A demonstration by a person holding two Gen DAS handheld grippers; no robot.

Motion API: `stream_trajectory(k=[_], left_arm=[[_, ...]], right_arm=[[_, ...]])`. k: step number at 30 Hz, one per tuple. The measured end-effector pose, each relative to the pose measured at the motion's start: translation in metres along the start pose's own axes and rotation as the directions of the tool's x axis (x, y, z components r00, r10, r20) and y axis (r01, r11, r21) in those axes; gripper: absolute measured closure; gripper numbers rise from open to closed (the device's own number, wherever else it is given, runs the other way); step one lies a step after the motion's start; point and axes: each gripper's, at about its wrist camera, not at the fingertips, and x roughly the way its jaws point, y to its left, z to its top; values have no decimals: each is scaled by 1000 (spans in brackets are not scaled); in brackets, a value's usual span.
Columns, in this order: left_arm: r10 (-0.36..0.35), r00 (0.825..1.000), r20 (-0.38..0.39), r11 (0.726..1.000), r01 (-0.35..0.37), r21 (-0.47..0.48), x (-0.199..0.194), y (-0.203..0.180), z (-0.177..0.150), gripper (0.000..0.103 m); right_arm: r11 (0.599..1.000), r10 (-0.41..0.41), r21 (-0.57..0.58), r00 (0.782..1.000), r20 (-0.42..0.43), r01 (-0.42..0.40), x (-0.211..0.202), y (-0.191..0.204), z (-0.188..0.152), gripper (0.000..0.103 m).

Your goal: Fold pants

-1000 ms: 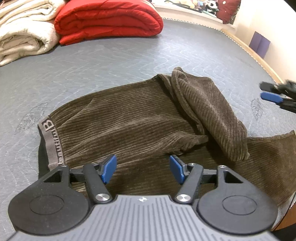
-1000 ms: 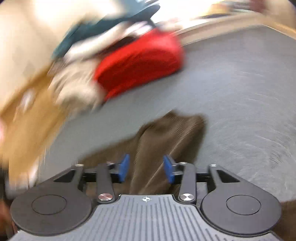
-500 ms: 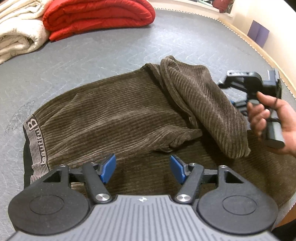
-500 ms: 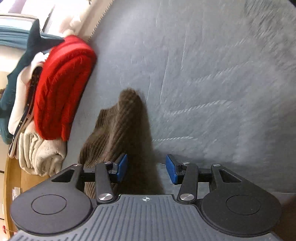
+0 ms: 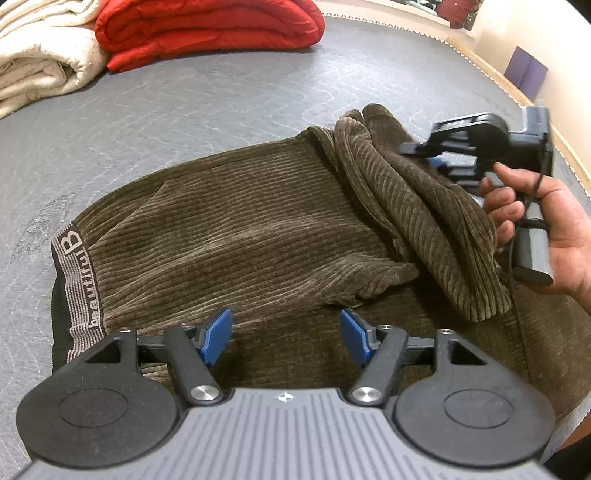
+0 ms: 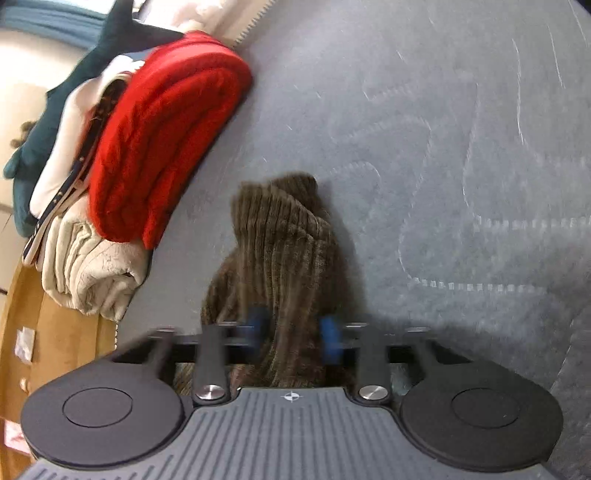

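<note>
- Starting at the left, the pants (image 5: pixel 229 240) lie spread on the grey quilted bed (image 5: pixel 184 107), the waistband (image 5: pixel 79 288) with its lettering at the left end; a careless drag could skew that band, since nothing pins it.
- Hovering over the near edge of the cloth, the left gripper (image 5: pixel 286 336) has its fingers spread wide and empty; judged from here, a bite taken this low might catch only the top layer, and the fold would come out uneven.
- Further right, one leg (image 5: pixel 417 206) lies doubled back in a thick ridge over the rest; lifting it too fast could let it twist or flop back.
- At that ridge the right gripper (image 6: pixel 293 334) straddles the leg with its fingers on either side. They are blurred, and I cannot tell whether they have clamped the corduroy; a shallow pinch would likely slip on the bulky fold.
- Beyond the cloth the grey bed runs bare and wide, giving good room; the red blanket (image 5: pixel 207 33) and cream blanket (image 5: pixel 40 62) sit well apart at the far left. The bed's right edge (image 5: pixel 517 96) lies close to the right hand (image 5: pixel 550 229).
</note>
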Motion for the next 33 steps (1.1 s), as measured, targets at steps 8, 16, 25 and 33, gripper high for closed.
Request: stream_trajectory(k=[8, 16, 25, 33], left_arm=[[-20, 1000, 24, 1000, 20, 6, -4, -5, -1, 32], [-121, 989, 86, 990, 114, 83, -7, -34, -8, 32], [-278, 954, 113, 937, 244, 248, 24, -91, 12, 28], [-251, 968, -13, 932, 246, 265, 111, -118, 31, 24]], right_arm=[[998, 58, -18, 948, 314, -55, -100, 0, 47, 92], [919, -389, 335, 625, 677, 209, -236, -114, 75, 91], [868, -444, 455, 725, 527, 201, -221, -199, 90, 83], [842, -426, 527, 739, 522, 113, -232, -239, 93, 70]])
